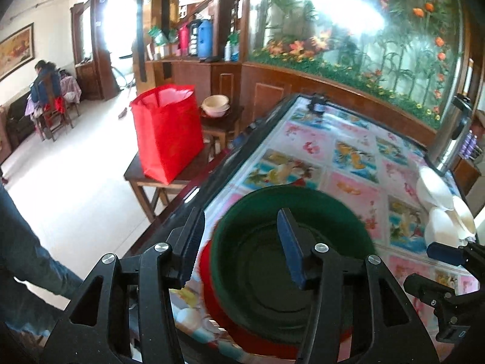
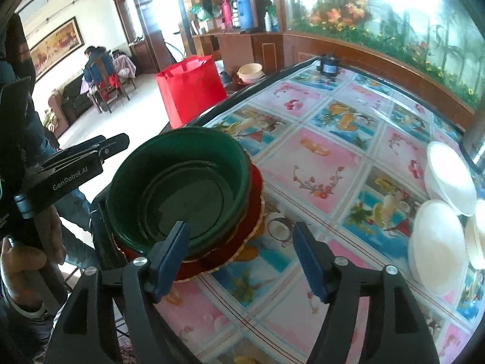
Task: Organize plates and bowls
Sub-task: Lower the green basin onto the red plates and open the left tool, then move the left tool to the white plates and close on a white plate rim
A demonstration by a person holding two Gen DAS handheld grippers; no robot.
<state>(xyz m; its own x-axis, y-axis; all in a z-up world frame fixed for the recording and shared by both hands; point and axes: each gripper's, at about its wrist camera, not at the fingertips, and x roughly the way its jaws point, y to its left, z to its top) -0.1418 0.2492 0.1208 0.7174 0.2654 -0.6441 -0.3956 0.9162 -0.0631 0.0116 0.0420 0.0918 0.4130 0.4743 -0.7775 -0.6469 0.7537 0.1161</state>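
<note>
At the near-left table (image 2: 318,157) corner the green bowl (image 2: 182,188) sits nested on the red plate (image 2: 242,242), both grippers' fingers (image 1: 289,242) released and empty; it looks rigid, glossy-slick, probably chippable, so pinch the rim wall.

I see the nested bowl (image 2: 182,188) seated on the scalloped plate (image 2: 239,236), and that stack rests on the table (image 2: 318,151) at its near left corner. To the right, well apart from the stack, three cups (image 2: 436,242) lie grouped at the table's right edge. At the far edge of the table stands a small jar (image 2: 329,65). Beyond the table's left side, a bag (image 2: 191,91) stands on a low stool (image 1: 142,179); behind the bag, a second stool (image 1: 224,121) carries stacked bowls (image 1: 215,105). Behind the table runs a panelled wall (image 2: 379,60).
</note>
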